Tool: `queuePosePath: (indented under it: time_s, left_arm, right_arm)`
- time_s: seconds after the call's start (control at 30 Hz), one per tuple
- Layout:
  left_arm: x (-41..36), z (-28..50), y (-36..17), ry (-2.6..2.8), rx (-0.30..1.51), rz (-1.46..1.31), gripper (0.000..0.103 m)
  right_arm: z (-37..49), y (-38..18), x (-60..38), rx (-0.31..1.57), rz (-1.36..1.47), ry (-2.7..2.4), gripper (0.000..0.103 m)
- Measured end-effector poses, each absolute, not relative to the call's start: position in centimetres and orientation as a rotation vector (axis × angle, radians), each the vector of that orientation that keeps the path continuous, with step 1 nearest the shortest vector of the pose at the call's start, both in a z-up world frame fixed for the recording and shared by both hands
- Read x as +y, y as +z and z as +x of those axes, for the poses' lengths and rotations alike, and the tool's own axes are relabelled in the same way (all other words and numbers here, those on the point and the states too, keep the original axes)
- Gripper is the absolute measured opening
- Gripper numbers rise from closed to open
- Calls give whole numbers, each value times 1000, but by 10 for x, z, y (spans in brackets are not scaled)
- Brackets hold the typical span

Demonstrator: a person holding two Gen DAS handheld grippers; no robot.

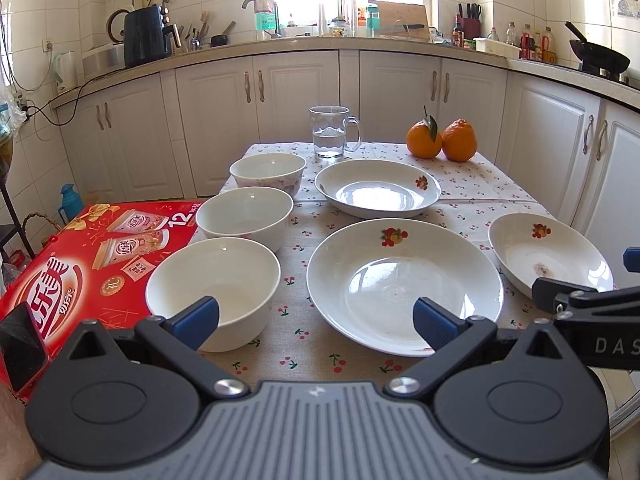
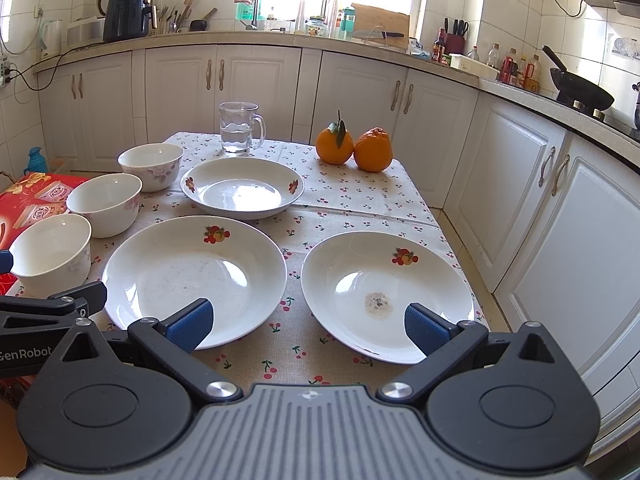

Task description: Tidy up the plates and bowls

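Observation:
Three white bowls stand in a row on the table's left side: near bowl [image 1: 216,288] [image 2: 52,254], middle bowl [image 1: 245,216] [image 2: 105,202], far bowl [image 1: 267,172] [image 2: 151,165]. Three white fruit-print plates lie on the cloth: the large near plate [image 1: 404,284] [image 2: 196,274], the far plate [image 1: 377,188] [image 2: 242,188], and the right plate [image 1: 550,254] [image 2: 386,292] with a stain in its middle. My left gripper [image 1: 316,322] is open and empty above the table's near edge, between the near bowl and the large plate. My right gripper [image 2: 308,326] is open and empty, between the large plate and the right plate.
A glass mug of water [image 1: 331,132] [image 2: 238,128] and two oranges [image 1: 440,140] [image 2: 354,148] stand at the table's far end. A red carton [image 1: 76,264] lies left of the table. White cabinets [image 2: 520,184] run close along the right and back.

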State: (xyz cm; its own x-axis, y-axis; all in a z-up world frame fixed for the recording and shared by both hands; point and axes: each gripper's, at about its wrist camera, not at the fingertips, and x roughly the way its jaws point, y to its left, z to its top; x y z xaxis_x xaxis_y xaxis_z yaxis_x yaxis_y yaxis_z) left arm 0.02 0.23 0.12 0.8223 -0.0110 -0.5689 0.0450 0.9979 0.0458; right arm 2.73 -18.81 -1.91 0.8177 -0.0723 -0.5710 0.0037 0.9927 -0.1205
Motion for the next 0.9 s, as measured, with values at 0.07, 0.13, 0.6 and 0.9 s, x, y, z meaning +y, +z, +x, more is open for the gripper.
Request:
queuePosePath:
  time_s: [0.07,0.13,0.6,0.9]
  left_arm:
    - [2,0,1,-30,605,58,102]
    - [2,0,1,-30,605,58,102]
    - [4,2,5,-35,589,61,102]
    - [4,19,7,-109,589,68,102]
  right_arm:
    - [27,-19,-188,611,-117,-41,103]
    - [26,-19,-188,610,-118,-41,103]
    - [26,-19,-188,606,-117,-41,103]
    - [28,-17,-191,599,-144,-3,103]
